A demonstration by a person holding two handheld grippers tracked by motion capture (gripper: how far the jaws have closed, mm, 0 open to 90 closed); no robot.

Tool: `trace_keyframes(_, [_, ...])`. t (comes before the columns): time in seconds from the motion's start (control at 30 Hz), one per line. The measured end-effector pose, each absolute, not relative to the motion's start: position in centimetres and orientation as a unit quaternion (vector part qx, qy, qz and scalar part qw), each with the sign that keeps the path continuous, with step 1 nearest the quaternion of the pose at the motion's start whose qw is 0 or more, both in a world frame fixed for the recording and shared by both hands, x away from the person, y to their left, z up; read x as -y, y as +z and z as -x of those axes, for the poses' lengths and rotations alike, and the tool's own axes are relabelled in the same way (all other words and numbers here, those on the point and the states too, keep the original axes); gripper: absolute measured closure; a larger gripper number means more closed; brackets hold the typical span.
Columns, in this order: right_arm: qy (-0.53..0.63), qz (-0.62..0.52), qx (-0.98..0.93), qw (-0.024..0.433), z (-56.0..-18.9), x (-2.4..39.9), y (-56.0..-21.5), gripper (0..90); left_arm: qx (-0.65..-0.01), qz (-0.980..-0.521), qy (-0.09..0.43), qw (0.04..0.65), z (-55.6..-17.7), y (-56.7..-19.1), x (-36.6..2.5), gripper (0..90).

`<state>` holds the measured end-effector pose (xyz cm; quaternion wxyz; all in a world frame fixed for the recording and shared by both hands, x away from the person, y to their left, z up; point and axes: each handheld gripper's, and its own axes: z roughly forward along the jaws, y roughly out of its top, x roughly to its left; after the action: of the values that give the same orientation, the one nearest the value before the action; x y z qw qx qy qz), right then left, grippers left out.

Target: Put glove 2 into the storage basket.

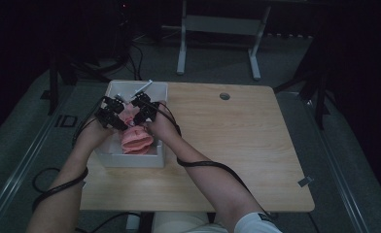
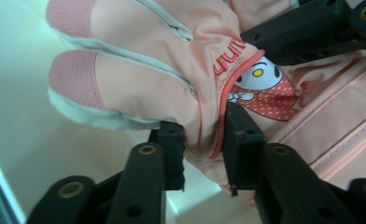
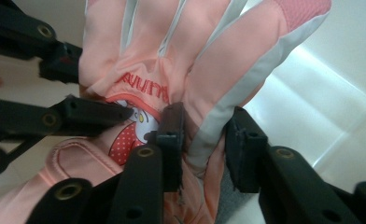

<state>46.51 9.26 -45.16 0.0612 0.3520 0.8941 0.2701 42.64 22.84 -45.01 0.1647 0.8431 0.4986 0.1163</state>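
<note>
A pink glove (image 1: 136, 139) with grey-white trim and a cartoon patch hangs over a white box (image 1: 130, 160) at the table's left back. Both grippers hold it up from opposite sides. In the high view my left gripper (image 1: 112, 115) is at the glove's left and my right gripper (image 1: 145, 109) at its right. In the left gripper view the left gripper (image 2: 203, 149) is shut on the pink glove (image 2: 139, 88) at its edge, beside the patch (image 2: 265, 84). In the right gripper view the right gripper (image 3: 203, 144) clamps the glove (image 3: 172, 46) at its side trim.
The wooden table (image 1: 237, 145) stretches right of the box, with a round hole (image 1: 224, 96) near its back edge and a small clip (image 1: 305, 182) at its right edge. A white stick-like object (image 1: 144, 87) rests on the box's back rim. A desk frame (image 1: 217, 24) stands behind.
</note>
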Motion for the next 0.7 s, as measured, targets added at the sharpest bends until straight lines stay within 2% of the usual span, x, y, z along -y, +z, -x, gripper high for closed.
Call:
trace_keyframes(0.1, [0.269,-0.355,-0.893,0.063,-46.6,-9.3,-45.1,60.9,-0.503,-0.839,0.13,0.16,-42.5,-44.9,-23.0,62.3])
trace_keyframes(0.17, [0.271,-0.354,-0.893,0.057,-46.7,-9.3,-45.2,59.8,-0.502,-0.838,0.149,0.154,-42.3,-44.6,-23.0,60.5])
trace_keyframes(0.4, [0.298,-0.343,-0.89,0.044,-46.8,-8.9,-44.9,56.3,-0.511,-0.83,0.162,0.157,-41.5,-43.9,-23.5,57.4])
trace_keyframes(0.7, [0.315,-0.321,-0.892,0.048,-46.7,-8.6,-44.7,53.4,-0.521,-0.817,0.185,0.166,-40.7,-42.9,-24.1,53.2])
